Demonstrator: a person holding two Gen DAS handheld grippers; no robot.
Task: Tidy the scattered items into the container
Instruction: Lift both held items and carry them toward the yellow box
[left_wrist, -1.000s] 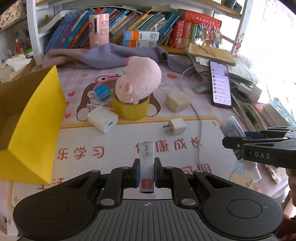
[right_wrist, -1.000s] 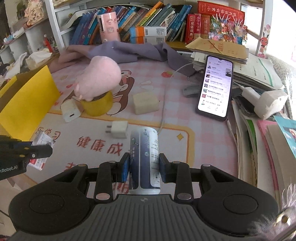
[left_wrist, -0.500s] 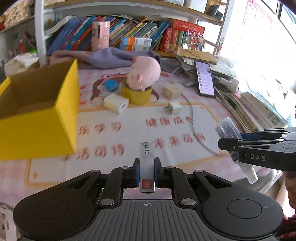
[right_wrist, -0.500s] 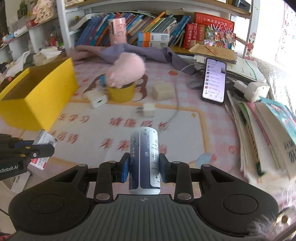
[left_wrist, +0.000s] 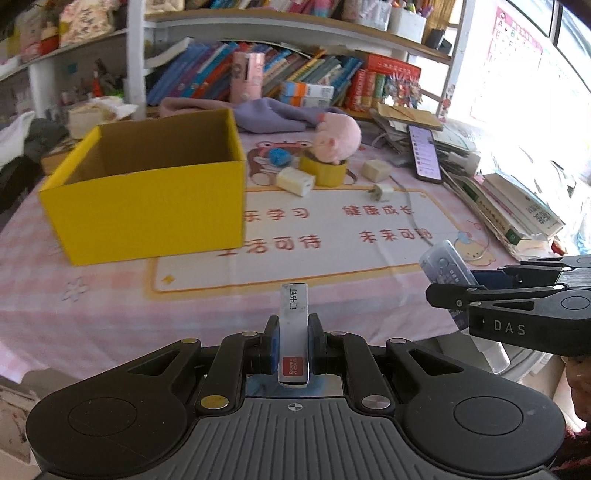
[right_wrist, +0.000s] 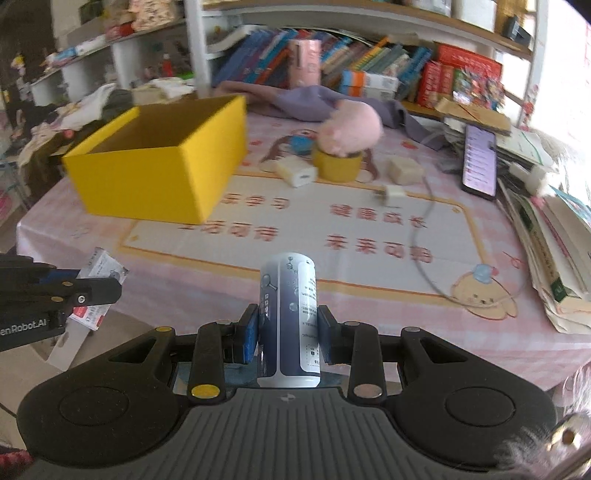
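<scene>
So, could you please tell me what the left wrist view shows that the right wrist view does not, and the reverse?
Only the left wrist view shows the staple box head-on between the left gripper pads, and the side of the right gripper.

Only the right wrist view shows the blue-and-white bottle head-on in the right gripper, and the left gripper from the side.

Both show the open yellow box, the pink plush on the yellow tape roll, the white chargers and the phone.

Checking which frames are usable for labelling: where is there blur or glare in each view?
Left wrist view: window glare washes out the stacked books at right; yellow cardboard box slightly soft. Right wrist view: the box and mat lettering are motion-smeared; the gripped blue-white cylindrical bottle stays sharp.
</scene>
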